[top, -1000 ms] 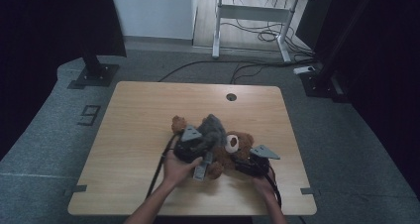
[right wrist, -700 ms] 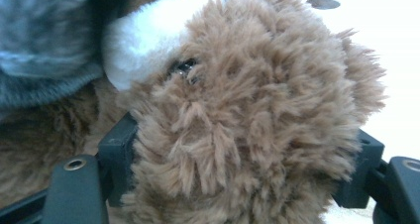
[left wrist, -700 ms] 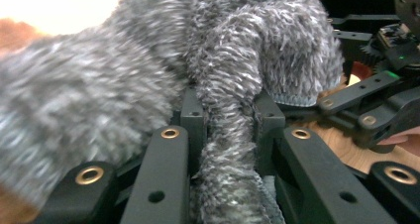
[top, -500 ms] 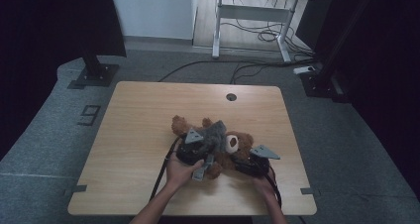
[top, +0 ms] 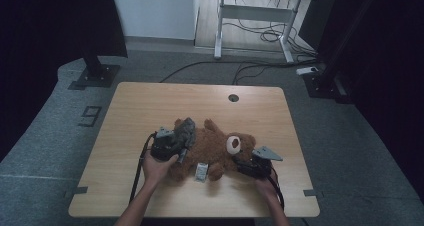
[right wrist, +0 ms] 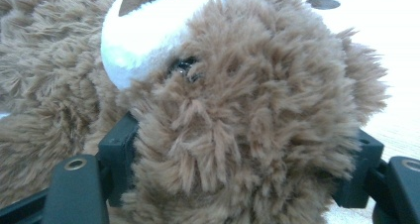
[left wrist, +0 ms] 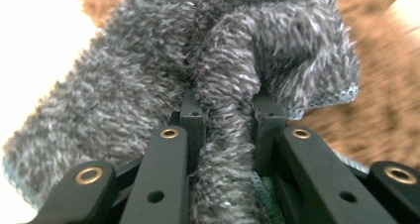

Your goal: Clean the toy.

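Shifted leftward: left claw point(top: 181, 145), clamped on grey knitted garment point(top: 186, 131), at feet end of brown plush teddy bear point(top: 212, 148); right claw point(top: 243, 162) grips head.

We see a wooden tabletop point(top: 150, 111) with a round hole point(top: 233, 98) near its far edge. Behind it stands a white desk frame point(top: 255, 16), with cables point(top: 260, 36) on the grey floor point(top: 360, 151).

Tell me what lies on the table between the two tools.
In the high view, the brown teddy bear fills the stretch: the left tool pinches the grey fuzzy cloth at its lower body, the right tool clamps its head. A small white tag lies alongside.
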A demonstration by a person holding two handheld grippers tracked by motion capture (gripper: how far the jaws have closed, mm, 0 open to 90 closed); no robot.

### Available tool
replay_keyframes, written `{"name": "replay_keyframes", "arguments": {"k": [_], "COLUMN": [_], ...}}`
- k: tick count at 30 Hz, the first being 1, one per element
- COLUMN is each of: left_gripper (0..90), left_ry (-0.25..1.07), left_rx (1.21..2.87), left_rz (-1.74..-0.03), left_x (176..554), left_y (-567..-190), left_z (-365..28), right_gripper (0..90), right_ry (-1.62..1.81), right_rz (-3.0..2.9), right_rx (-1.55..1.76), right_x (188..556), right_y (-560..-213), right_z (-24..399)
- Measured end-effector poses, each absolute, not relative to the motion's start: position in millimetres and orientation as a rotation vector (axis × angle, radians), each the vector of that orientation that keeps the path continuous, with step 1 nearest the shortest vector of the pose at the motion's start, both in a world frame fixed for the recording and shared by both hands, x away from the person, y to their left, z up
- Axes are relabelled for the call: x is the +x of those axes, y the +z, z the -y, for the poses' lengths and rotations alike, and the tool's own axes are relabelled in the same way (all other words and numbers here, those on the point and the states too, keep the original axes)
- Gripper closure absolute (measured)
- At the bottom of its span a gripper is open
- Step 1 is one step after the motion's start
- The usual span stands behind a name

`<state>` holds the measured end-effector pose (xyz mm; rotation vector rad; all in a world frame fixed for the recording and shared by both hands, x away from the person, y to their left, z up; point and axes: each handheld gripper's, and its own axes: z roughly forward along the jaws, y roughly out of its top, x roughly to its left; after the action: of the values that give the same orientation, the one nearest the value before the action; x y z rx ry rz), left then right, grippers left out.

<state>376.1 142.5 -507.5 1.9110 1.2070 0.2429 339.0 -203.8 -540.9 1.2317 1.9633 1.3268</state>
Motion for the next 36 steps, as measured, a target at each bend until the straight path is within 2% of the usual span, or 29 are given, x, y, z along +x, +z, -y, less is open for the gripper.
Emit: {"name": "replay_keyframes", "arguments": {"k": [7, 12, 15, 23, 36], "left_gripper": [72.8, 72.8, 72.6, 72.3, 71.7], "left_ry": [0.135, 0.185, 0.213, 0.314, 0.423], "left_rx": [1.942, 2.009, 1.995, 1.948, 1.893], "left_rz": [-1.216, -1.214, -1.225, -1.179, -1.256], "left_x": [372.4, 365.9, 364.4, 354.5, 321.8], "left_y": [-521.1, -529.6, -531.5, -504.7, -495.6], "left_z": [-149.1, -150.4, -156.6, -176.1, -246.6], "right_gripper": [25.4, 25.4, 25.3, 19.6, 17.2], "right_ry": [1.320, 1.315, 1.315, 1.376, 1.412], "right_rz": [-1.957, -1.955, -1.953, -1.952, -1.938], "right_rx": [1.228, 1.227, 1.229, 1.221, 1.179], "right_x": [337.7, 336.7, 336.7, 334.9, 327.0], "right_y": [-541.7, -541.8, -541.8, -539.7, -532.0], "right_z": [202.7, 201.9, 201.9, 206.7, 210.5]}}
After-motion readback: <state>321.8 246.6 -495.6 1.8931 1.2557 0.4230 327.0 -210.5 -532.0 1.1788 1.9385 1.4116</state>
